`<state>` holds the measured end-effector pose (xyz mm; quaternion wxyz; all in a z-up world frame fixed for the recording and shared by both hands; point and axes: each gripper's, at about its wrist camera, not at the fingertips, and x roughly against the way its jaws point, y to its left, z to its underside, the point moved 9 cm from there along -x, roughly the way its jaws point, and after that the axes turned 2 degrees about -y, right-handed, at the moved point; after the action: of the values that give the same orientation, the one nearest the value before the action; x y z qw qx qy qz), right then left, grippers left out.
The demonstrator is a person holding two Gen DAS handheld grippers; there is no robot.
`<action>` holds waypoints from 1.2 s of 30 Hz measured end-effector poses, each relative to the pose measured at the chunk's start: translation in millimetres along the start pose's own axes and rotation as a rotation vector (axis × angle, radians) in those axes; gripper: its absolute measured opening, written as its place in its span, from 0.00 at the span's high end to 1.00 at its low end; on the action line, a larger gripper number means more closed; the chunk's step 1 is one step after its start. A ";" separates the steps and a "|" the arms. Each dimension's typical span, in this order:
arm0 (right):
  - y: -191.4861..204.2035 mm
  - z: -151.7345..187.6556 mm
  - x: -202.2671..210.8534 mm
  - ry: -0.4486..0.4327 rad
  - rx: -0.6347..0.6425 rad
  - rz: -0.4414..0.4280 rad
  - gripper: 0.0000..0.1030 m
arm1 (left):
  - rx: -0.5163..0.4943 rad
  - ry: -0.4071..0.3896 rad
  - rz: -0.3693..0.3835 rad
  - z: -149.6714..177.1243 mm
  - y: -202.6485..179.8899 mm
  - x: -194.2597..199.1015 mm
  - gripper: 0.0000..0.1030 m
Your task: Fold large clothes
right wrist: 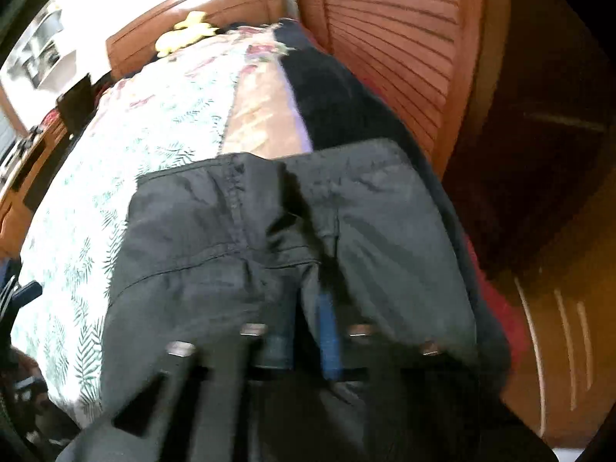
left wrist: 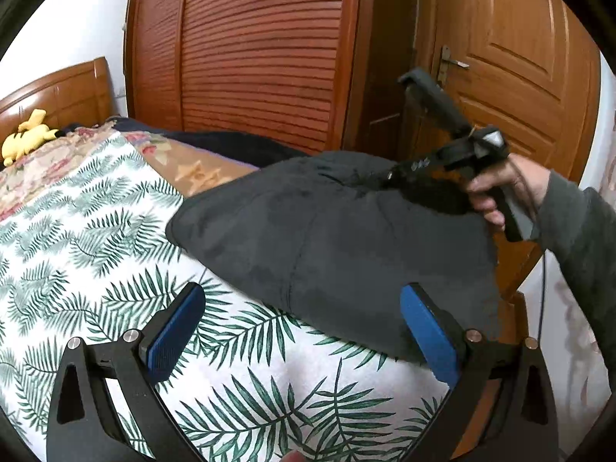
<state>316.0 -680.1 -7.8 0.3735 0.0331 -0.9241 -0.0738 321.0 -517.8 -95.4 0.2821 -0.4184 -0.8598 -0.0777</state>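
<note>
Garment handling is at the grasp-and-carry stage of a fold, in my judgement. Your right gripper has its fingers pinched narrow on a fold of the dark grey garment, cloth bunched between the blue pads; your left gripper stands wide, fingers apart and holding nothing, just beside the garment's near edge. To do this step well, close the left fingers on the near hem before you carry the right-hand side over, so that the lower layer does not drag across the bed. Keep the pinched edge taut and level, and lay it down square to the opposite edge. The garment lies on the leaf-patterned bed cover, toward the side nearest the wooden door, in a thick, padded heap. It is heavy matte fabric with stitched seams and a soft rounded edge at the left. It looks bulky and likely to spring back; press each fold flat. The right wrist view is blurred, so finer detail cannot be confirmed.
</note>
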 end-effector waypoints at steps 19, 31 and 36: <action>-30.6 31.3 48.2 -0.127 -0.059 0.321 0.50 | 0.027 -0.024 0.005 -2.6 3.7 21.9 0.02; -4.0 98.4 74.9 -0.145 -0.104 0.321 0.45 | -0.006 -0.076 -0.031 -15.3 -5.1 78.5 0.02; 41.4 100.5 99.5 -0.214 -0.068 0.308 0.45 | -0.020 -0.105 -0.066 -17.6 -0.8 105.8 0.02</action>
<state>174.3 -639.6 -4.3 0.2807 -0.1296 -0.9497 -0.0498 275.9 -453.4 -22.5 0.2298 -0.3961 -0.8860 -0.0736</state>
